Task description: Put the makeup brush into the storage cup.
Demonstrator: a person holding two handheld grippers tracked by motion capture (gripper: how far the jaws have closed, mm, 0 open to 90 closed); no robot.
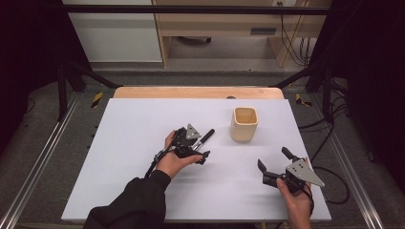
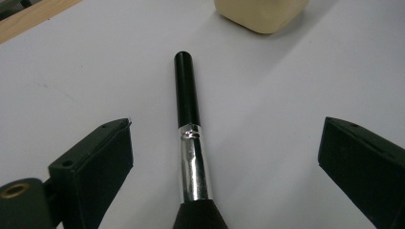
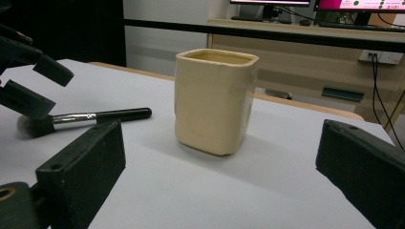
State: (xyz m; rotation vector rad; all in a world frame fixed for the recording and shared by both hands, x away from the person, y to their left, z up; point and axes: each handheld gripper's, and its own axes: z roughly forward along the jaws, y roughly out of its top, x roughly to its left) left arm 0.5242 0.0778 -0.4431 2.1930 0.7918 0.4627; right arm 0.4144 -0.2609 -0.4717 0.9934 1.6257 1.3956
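A makeup brush (image 2: 187, 95) with a black handle and a silver ferrule lies flat on the white table; its handle (image 1: 207, 136) points toward a cream square cup (image 1: 245, 124). My left gripper (image 1: 198, 143) is over the brush's bristle end, open, with a jaw on either side of the ferrule and not touching it. My right gripper (image 1: 273, 158) is open near the front right and faces the cup (image 3: 215, 100) with nothing between its jaws. The right gripper view also has the brush (image 3: 86, 118) and the left gripper (image 3: 40, 88) at its left.
The white table top (image 1: 133, 181) sits on a wooden board (image 1: 198, 92). Black frame struts (image 1: 88, 74) and cables (image 1: 329, 176) flank the table. A wooden desk (image 1: 215, 24) stands beyond the far edge.
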